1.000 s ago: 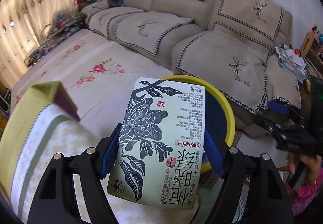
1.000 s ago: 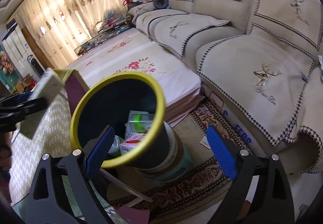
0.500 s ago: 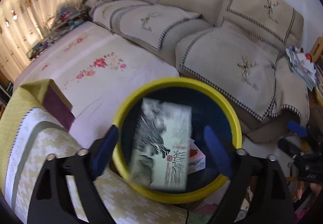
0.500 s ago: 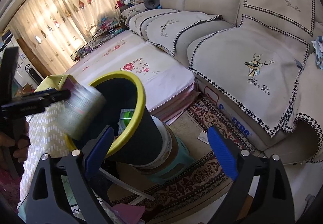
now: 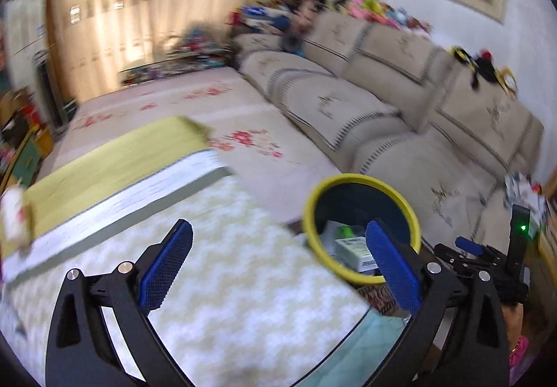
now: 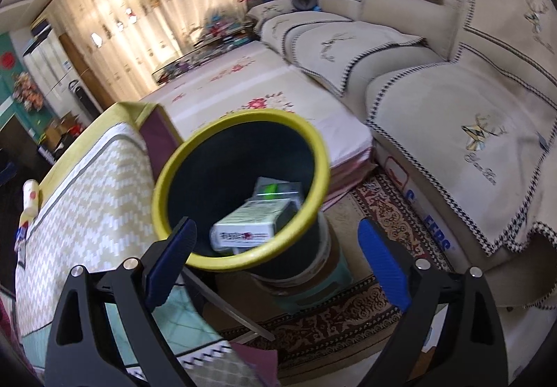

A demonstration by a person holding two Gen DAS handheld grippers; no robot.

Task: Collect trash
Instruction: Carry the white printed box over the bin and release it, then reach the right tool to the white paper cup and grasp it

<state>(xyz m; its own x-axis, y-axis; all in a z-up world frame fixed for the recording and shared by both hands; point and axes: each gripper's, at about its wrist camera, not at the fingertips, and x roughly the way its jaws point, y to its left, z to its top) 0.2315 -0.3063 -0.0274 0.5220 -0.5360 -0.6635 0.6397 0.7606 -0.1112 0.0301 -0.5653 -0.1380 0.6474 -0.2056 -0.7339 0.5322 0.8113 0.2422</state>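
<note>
A dark bin with a yellow rim stands beside the table; it also shows in the left wrist view. A pale green tea box lies inside it on other trash, also seen in the left wrist view. My left gripper is open and empty above the table's patterned cloth. My right gripper is open and empty just in front of the bin. A small white bottle lies at the table's far left edge.
A beige sofa runs along the right. A floral-covered low platform lies behind the bin. A patterned rug covers the floor. The bin sits on a teal stool. The right gripper shows in the left wrist view.
My left gripper let go of the tea box, which fell into the bin. The left gripper then pulled back and swung left over the table. The right gripper stayed open near the bin.
</note>
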